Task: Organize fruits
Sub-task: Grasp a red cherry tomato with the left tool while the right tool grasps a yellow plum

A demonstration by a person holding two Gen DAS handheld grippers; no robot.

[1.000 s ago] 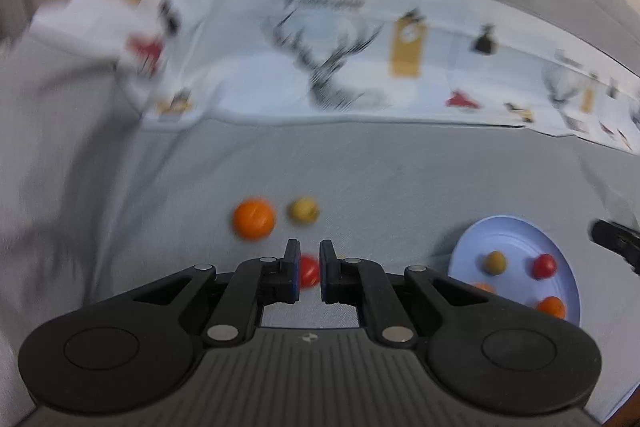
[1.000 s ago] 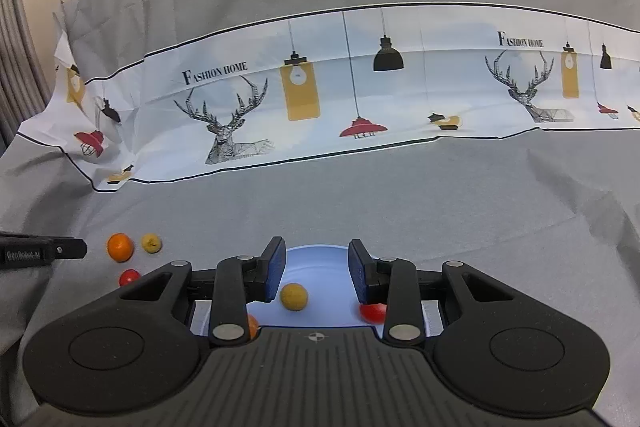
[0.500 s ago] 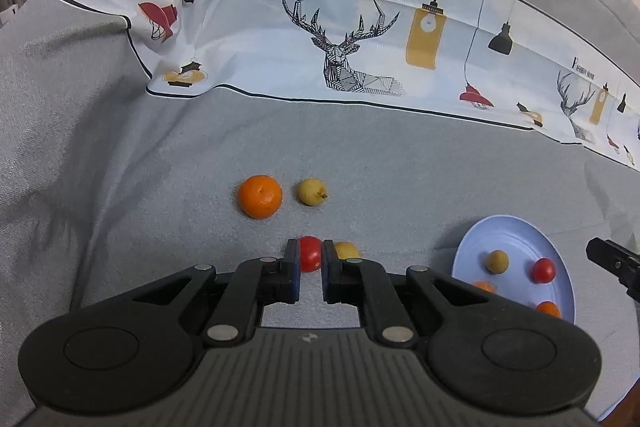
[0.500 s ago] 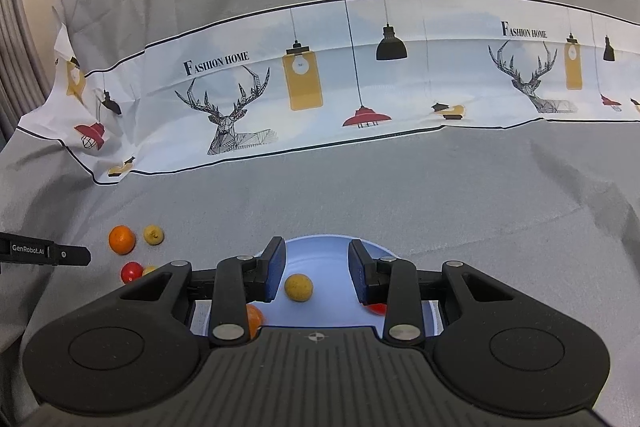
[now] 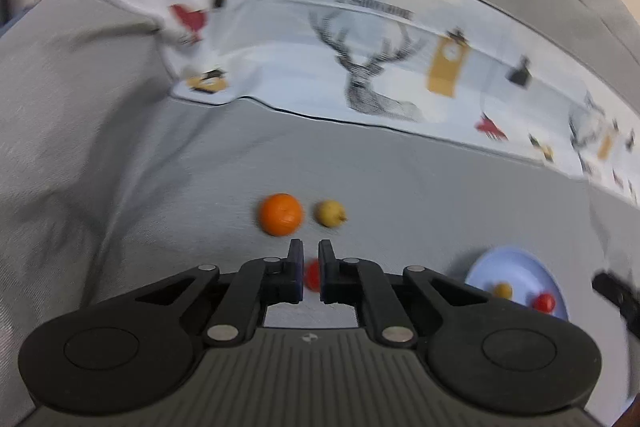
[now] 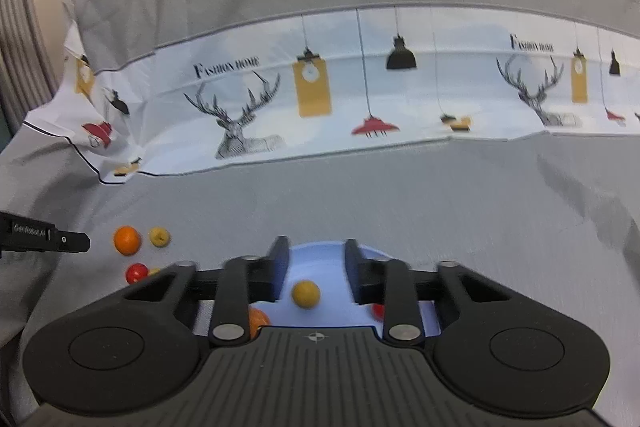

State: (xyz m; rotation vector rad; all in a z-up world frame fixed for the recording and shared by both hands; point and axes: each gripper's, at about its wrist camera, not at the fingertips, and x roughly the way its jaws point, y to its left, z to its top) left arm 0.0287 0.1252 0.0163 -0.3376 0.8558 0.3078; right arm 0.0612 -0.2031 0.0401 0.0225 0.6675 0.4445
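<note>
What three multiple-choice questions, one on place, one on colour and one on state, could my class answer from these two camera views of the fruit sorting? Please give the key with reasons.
1. Where does the yellow ball lie?
A. in a basket
B. on the plate
C. on the floor

2. What colour is the plate?
A. light blue
B. green
C. black

3. How does the right gripper stand?
A. shut on a spoon
B. shut tight, with nothing in it
C. open, with nothing in it

Key:
1 B, as the ball sits on the plate's surface, seen between the gripper's fingers.
2 A, as the rim and the bare surface show light blue in both views.
3 C, as a wide gap separates the fingers and nothing touches them.
</note>
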